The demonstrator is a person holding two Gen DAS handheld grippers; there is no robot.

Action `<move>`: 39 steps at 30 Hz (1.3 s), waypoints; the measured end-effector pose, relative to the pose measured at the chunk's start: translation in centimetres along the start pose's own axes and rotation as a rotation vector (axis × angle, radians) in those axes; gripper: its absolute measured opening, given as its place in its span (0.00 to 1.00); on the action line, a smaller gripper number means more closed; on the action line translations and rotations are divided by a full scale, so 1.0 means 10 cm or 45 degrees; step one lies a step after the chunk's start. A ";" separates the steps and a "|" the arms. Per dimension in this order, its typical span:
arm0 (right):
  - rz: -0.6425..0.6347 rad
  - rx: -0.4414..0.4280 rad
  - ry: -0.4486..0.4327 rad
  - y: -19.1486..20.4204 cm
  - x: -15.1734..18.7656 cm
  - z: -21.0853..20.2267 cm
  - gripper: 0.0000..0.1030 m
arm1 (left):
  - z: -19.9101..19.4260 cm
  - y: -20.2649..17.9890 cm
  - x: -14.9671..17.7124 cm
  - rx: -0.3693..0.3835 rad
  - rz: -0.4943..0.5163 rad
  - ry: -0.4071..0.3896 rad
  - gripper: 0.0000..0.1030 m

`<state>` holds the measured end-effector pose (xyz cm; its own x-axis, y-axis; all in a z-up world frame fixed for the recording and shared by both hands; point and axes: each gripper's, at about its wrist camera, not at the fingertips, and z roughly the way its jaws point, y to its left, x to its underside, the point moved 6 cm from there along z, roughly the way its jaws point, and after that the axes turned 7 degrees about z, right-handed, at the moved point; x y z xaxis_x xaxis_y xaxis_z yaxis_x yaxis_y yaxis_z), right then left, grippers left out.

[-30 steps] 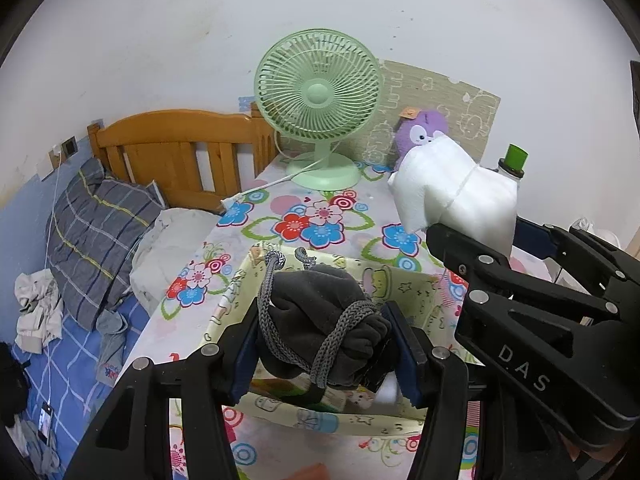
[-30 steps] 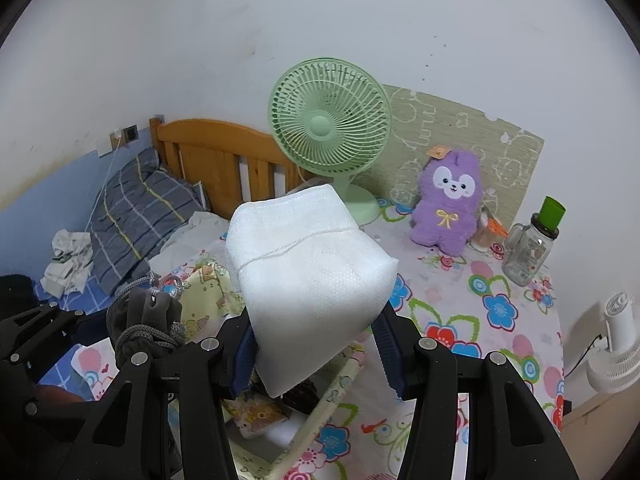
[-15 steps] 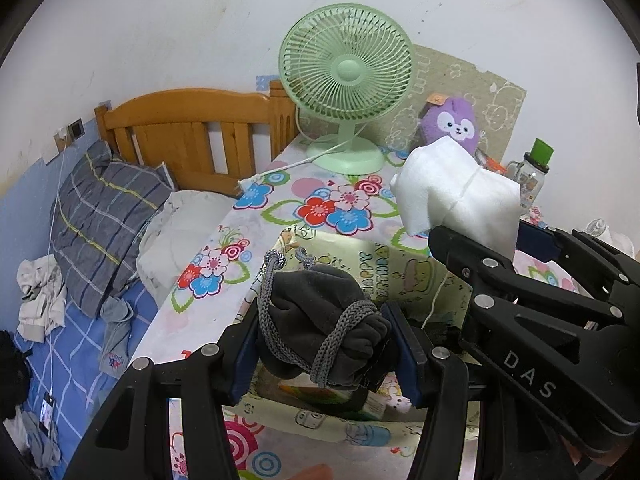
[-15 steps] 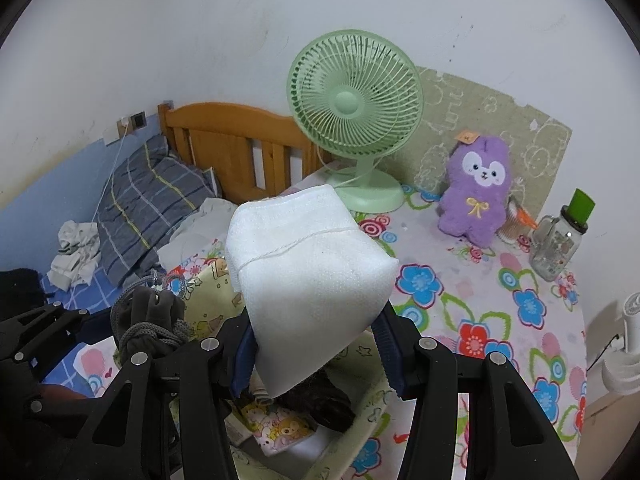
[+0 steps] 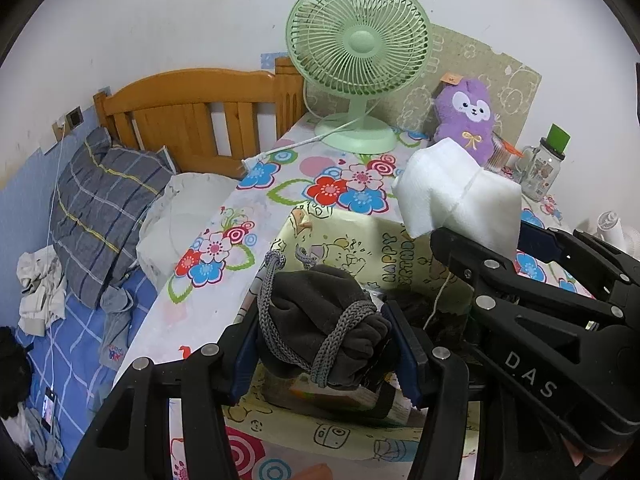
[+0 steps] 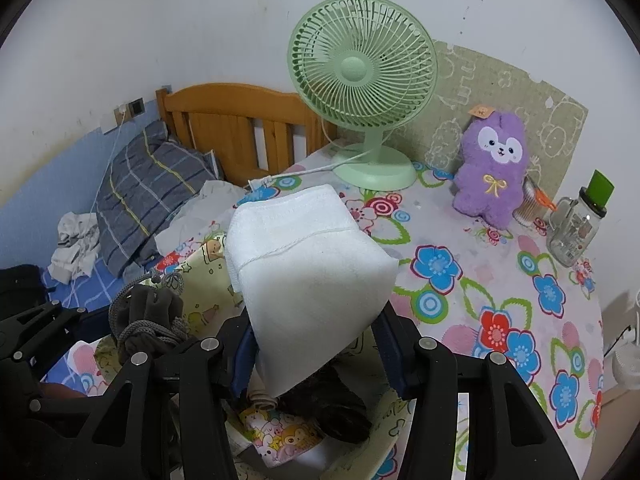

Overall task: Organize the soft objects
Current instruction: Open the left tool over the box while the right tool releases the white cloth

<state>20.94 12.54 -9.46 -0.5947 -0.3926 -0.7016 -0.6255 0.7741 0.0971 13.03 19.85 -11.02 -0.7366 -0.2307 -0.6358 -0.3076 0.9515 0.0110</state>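
Soft bundles poised over the cartoon-print bag (image 5: 352, 240) at the desk's (image 6: 500, 280) near edge.
Your left claw (image 5: 326, 344) clamps the grey corded bundle (image 5: 324, 320), your right claw (image 6: 316, 352) the white folded cloth (image 6: 308, 264); lower both inside, then release.

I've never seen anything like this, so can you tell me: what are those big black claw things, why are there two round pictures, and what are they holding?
The black claws are grabbing tools, one in each of a person's hands, with no robot. Each carries a small round-eyed camera looking out along its two fingers, so you get two bent, rounded pictures of one moment.

In the left tool's picture, the left gripper pinches a dark grey pouch tied with a grey cord. In the right tool's picture, the right gripper pinches a white folded cloth. Each tool also shows up at the side of the other's picture.

Both are held above a yellow cartoon-print box with some things already inside. It sits on a table with a flowery tablecloth. Farther back stand a green fan, a purple plush toy and a glass bottle with a green cap. Beside the table is a bed with a grey plaid pillow.
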 end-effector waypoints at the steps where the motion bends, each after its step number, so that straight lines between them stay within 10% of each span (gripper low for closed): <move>1: 0.000 0.000 0.003 0.00 0.00 0.01 0.53 | 0.01 0.00 0.00 0.000 0.001 0.003 0.58; 14: -0.001 0.007 0.038 0.02 0.04 0.10 0.54 | 0.06 0.00 0.01 0.006 0.007 0.032 0.59; 23: 0.021 0.009 0.005 -0.03 0.01 0.06 0.85 | 0.04 -0.05 -0.01 0.053 0.018 0.031 0.87; 39: 0.039 -0.004 -0.002 -0.01 0.01 0.00 0.86 | -0.06 -0.04 -0.01 0.022 0.026 -0.002 0.90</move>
<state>20.92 12.43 -9.59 -0.6128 -0.3679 -0.6994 -0.6085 0.7844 0.1205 12.85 19.36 -10.46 -0.7419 -0.2109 -0.6365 -0.2821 0.9593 0.0108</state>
